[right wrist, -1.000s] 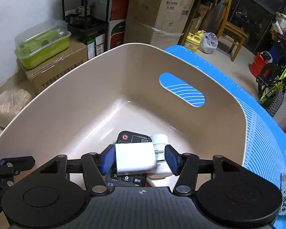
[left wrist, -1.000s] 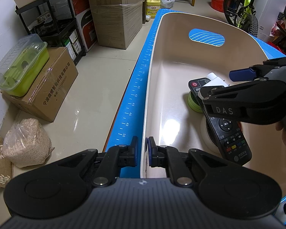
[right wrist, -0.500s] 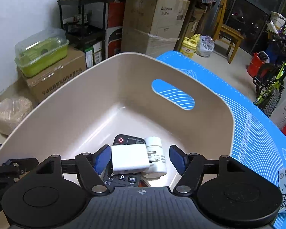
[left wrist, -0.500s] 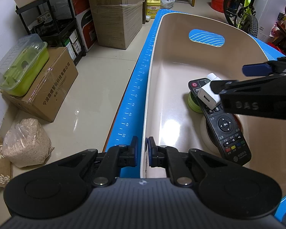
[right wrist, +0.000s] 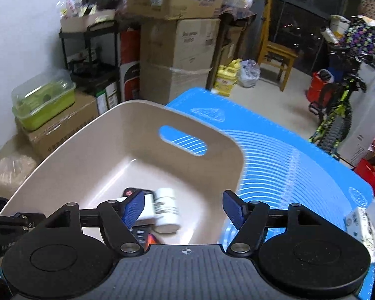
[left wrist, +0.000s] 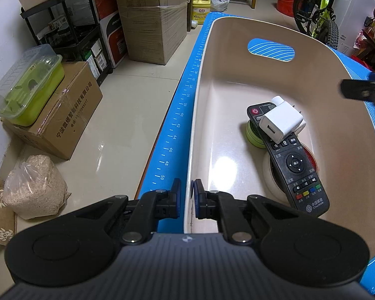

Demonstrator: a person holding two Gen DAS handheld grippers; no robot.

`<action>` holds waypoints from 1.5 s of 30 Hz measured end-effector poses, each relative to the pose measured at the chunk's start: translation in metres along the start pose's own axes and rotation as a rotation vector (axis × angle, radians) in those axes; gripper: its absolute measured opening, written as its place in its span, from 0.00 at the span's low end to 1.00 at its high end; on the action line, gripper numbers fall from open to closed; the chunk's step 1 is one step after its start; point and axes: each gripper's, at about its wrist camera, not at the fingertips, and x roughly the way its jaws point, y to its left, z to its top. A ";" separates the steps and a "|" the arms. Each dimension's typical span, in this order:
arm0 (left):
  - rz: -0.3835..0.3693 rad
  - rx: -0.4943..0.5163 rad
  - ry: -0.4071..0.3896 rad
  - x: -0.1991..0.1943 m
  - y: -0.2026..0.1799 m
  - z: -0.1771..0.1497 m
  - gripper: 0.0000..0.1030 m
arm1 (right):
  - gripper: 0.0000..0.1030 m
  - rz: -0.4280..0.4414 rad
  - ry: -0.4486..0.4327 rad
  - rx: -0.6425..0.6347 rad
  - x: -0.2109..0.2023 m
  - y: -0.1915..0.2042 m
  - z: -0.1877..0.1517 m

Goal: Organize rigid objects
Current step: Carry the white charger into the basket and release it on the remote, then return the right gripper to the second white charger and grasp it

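Inside beige bin [left wrist: 337,150]: charger [left wrist: 281,121] atop remote [left wrist: 297,165]; left fingers [left wrist: 175,197] clamp bin wall, right fingers [right wrist: 233,208] released.

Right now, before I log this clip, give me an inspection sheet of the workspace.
Surface: blue mat under the beige bin.
Job's things: white charger lying on the black remote; white bottle, green disc and tape roll also in the bin.
Clutter: tissue pack on the mat.
Grippers: left gripper shut on the bin's rim; right gripper open, empty.
Cables: nothing seen.
Surroundings: cardboard boxes, bicycle, chair.
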 end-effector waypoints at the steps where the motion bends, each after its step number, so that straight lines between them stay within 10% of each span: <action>1: 0.001 0.000 0.000 0.000 0.000 0.000 0.12 | 0.73 -0.008 -0.001 0.007 -0.003 -0.005 0.000; 15: 0.007 -0.003 0.000 0.000 -0.001 0.000 0.13 | 0.73 -0.135 0.042 0.141 -0.001 -0.083 -0.044; 38: 0.007 -0.001 0.002 0.001 -0.001 0.000 0.13 | 0.72 -0.105 0.219 0.149 0.092 -0.093 -0.093; 45: 0.007 0.000 0.001 0.001 -0.001 0.000 0.13 | 0.57 -0.079 0.196 0.136 0.092 -0.092 -0.098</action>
